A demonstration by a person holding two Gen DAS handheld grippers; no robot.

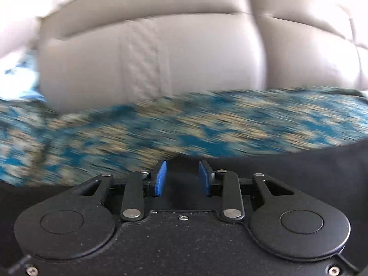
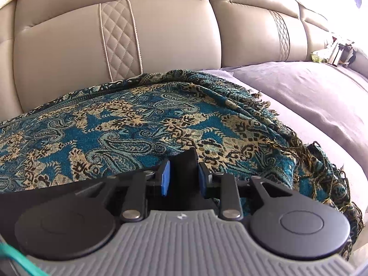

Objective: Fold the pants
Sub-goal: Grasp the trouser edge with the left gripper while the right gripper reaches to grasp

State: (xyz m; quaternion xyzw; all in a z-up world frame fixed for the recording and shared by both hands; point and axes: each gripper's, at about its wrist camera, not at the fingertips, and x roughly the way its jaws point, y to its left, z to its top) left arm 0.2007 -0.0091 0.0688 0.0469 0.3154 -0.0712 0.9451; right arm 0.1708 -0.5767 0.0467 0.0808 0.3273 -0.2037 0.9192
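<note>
**Both grippers pinching black pants over a patterned throw**

Left gripper (image 1: 182,176): blue fingers (image 1: 161,178) part-closed, dark cloth of the pants (image 1: 299,161) bunched in the gap, apparently pinched. Black fabric spread low on both sides of the tool, lying on the teal-and-tan throw (image 1: 161,128). View smeared by blur. Beyond the throw, the pale sofa back (image 1: 184,57).

Right gripper (image 2: 184,176): fingers (image 2: 166,177) narrowed onto a raised fold of the pants (image 2: 185,163) poking up between the pads. More black cloth to the left, low. Underneath, the throw (image 2: 115,119), fringed at its right edge. Further right, a mauve cover (image 2: 310,92) over the seat; behind, the tan quilted sofa back (image 2: 69,46). Small clutter (image 2: 333,50) at the far right end, too small to tell.
</note>
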